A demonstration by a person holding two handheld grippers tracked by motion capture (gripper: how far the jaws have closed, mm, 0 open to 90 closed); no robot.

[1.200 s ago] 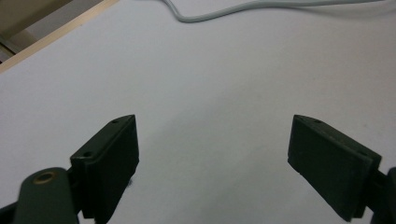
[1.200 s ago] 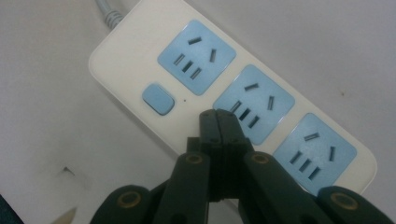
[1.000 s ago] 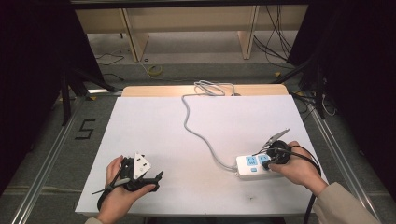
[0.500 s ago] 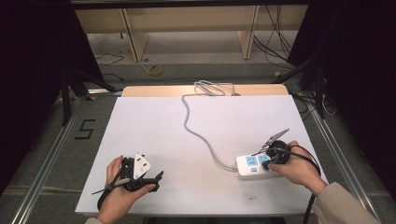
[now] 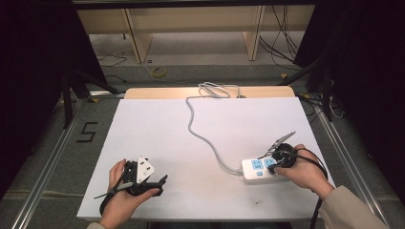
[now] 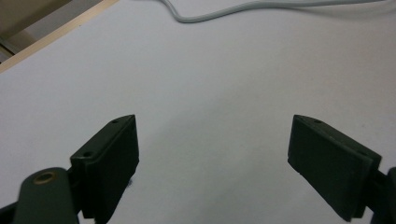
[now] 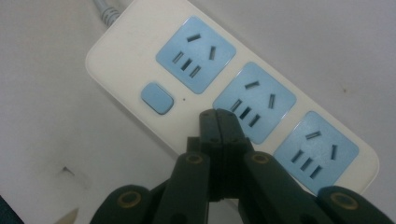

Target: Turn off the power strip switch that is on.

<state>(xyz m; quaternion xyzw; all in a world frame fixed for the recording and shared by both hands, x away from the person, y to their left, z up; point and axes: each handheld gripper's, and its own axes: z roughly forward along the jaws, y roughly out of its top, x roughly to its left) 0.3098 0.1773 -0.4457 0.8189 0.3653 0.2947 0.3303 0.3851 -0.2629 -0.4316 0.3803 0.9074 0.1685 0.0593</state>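
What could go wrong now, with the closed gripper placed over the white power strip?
1. The right hand-held gripper, jaws shut, hovers over the white plastic power strip beside its blue rectangular switch button; a small slip might press a socket face instead.
2. The strip lies near the white table's front edge, so a push could slide it.
3. Its grey cable might drag.

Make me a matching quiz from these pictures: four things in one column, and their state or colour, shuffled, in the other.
Things:
1. left gripper
2. right gripper
3. power strip sockets
4. power strip cord

States or colours:
A. light blue
B. jaws closed, holding nothing
C. grey, winding to the table's far edge
D. jaws wide apart above bare table

Pairs: 1-D, 2-B, 3-A, 4-C
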